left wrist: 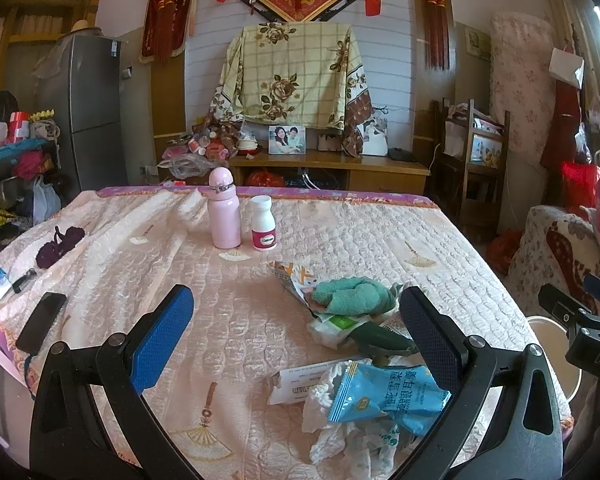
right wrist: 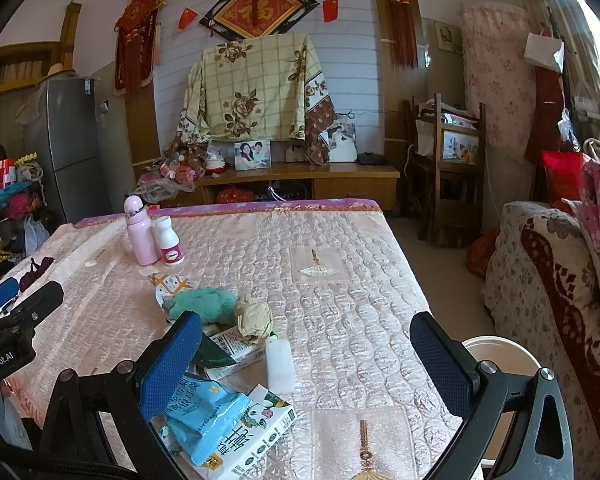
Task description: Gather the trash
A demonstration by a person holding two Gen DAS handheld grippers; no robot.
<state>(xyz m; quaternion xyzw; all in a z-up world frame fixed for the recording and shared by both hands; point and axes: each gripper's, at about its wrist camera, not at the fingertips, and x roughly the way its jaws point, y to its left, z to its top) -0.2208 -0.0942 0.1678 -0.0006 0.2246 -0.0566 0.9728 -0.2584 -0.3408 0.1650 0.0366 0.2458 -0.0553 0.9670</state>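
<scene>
Trash (left wrist: 384, 396) lies heaped at the table's (left wrist: 260, 340) near right edge, nothing picked yet. Both grippers, left (left wrist: 296, 340) and right (right wrist: 306, 364), hover with jaws apart; next, one must close on the blue wrapper (right wrist: 204, 412).

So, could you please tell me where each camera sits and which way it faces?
Left wrist: on the left gripper, looking across the table at the blue wrapper; its open fingers show, the right gripper at the right edge.
Right wrist: on the right gripper, facing the same way, bucket beside the table; its open fingers show, the left gripper at the left edge.
Shared: pink bottle, green cloth, blue wrapper.
</scene>
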